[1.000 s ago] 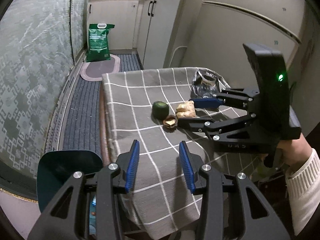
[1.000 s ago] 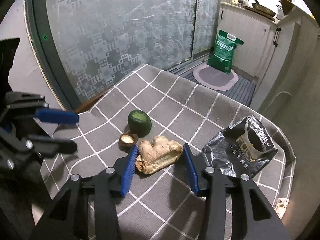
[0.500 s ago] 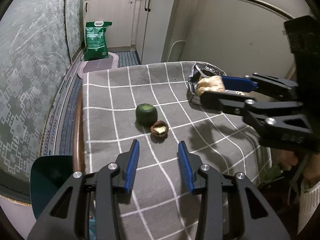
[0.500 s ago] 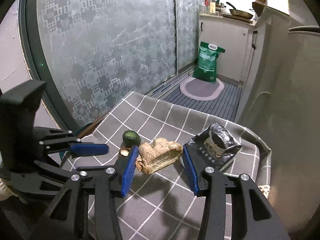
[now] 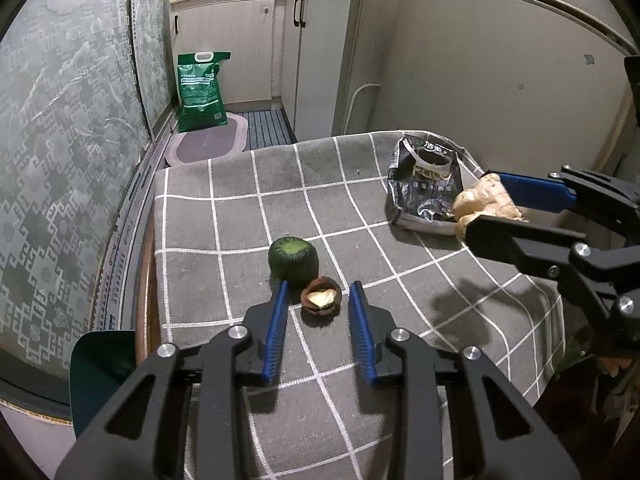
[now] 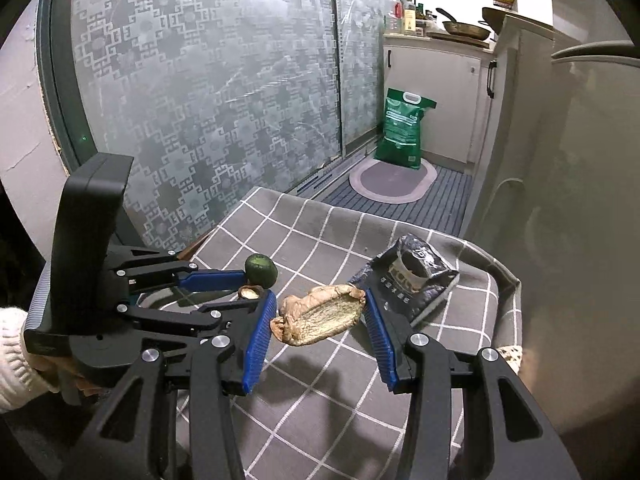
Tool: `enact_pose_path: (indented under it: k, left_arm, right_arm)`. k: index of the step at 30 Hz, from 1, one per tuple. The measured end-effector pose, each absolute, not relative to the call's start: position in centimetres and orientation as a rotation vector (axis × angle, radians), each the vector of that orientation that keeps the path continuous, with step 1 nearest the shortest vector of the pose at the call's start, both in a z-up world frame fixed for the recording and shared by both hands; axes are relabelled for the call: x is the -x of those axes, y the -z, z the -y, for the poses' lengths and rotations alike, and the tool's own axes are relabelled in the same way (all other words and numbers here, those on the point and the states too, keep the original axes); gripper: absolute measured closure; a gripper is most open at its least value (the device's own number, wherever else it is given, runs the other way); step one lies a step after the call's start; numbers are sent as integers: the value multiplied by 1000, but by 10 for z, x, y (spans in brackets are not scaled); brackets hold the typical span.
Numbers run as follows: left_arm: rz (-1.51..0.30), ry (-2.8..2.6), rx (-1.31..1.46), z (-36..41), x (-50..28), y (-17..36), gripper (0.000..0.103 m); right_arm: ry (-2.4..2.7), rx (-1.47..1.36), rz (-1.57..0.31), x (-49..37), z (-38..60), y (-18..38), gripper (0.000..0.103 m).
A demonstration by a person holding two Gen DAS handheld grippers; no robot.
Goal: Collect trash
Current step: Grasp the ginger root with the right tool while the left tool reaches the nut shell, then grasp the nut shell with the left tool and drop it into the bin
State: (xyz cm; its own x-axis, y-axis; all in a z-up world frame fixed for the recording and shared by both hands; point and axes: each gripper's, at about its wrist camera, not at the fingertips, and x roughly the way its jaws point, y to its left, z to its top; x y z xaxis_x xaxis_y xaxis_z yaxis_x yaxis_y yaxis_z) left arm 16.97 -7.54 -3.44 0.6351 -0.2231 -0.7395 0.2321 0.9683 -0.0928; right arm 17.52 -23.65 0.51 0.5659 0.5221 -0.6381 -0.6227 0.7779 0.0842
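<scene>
Left gripper reaches low over the grey checked tablecloth in the left wrist view, its blue pads either side of a brown nutshell with gaps left on both sides; the jaws have just been closing and are not yet on it. A green fruit sits touching the shell's far side, right against the left pad's tip, so it crowds that finger. Farther right a crumpled black bag lies on the cloth, and the right gripper hangs in front of it, pinching a piece of ginger. Half a second ago the shell lay well ahead of the pads; now it is between them.

From the right wrist view, the right gripper clamps the ginger crosswise between its pads, lifted clear of the cloth, with its shadow below. The black bag lies just behind its right finger. At left the left gripper straddles the nutshell beside the green fruit, held by a hand in a white knit sleeve. A second ago the ginger was on the table.
</scene>
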Motion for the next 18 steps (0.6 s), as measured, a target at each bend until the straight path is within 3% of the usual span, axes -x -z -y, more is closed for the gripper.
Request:
enact_pose_path:
  k: [2,18]
  left_arm:
    - [-847,243,-22,75,-172,34,82]
    - [-797,293,66,40,-148,13,82]
  right_arm:
    - [-672,151,-693,-174,237,-7,57]
    - [-673,182,-688,-169,207,-17,57]
